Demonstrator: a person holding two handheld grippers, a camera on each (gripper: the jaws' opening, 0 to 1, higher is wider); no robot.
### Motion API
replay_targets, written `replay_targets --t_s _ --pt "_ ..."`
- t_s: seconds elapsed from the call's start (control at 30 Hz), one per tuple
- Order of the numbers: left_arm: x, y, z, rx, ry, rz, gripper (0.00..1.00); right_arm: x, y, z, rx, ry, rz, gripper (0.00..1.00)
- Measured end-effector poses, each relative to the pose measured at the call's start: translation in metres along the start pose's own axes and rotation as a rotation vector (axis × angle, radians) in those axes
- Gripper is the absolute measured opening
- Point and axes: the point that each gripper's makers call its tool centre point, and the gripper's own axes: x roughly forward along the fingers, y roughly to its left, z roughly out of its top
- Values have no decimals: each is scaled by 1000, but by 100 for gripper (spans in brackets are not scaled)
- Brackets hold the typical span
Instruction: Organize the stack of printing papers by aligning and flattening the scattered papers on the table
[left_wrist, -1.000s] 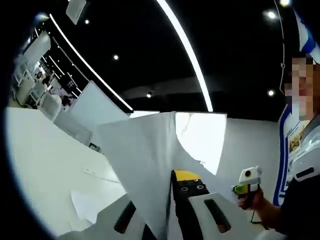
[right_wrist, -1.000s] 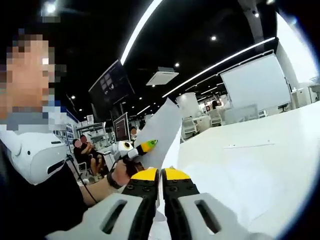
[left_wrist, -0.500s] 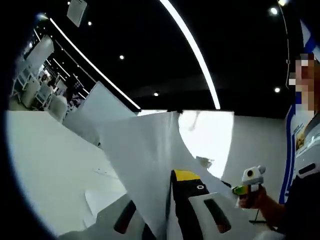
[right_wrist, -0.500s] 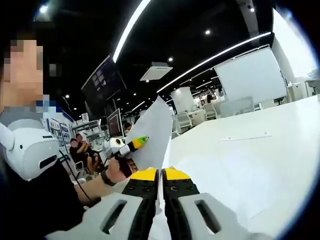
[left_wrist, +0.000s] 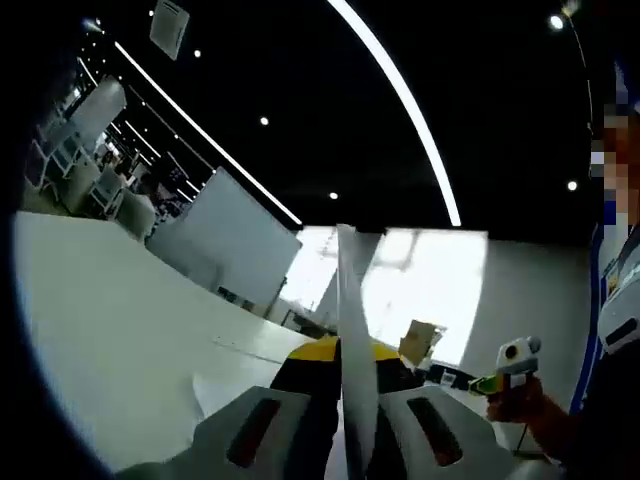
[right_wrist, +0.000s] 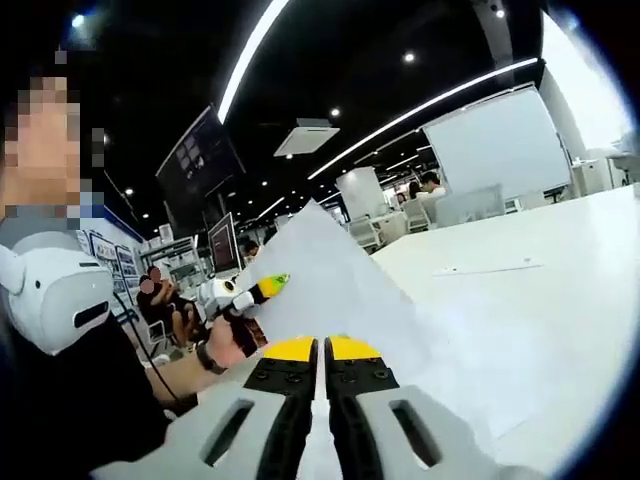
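Above the white table (right_wrist: 560, 290), a sheet of printing paper (right_wrist: 340, 290) is held raised between two hand-held tools: the left gripper (left_wrist: 345, 352) is clamped on its edge, seen nearly edge-on, and the right gripper (right_wrist: 320, 347) has its yellow-tipped jaws pressed together on the near edge of the same sheet. The step looks like squaring the sheet, so both ends should come down level onto the table and let go only once the paper lies flat. Beyond the table stand a whiteboard (right_wrist: 497, 145), chairs and seated people (right_wrist: 165, 300); nothing blocks the way.
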Motion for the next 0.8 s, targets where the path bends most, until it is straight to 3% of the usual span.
replay_targets --t_s 0.8 --pt "-7 11 14 -2 -57 50 5 -14 -19 13 50 -64 -91 0"
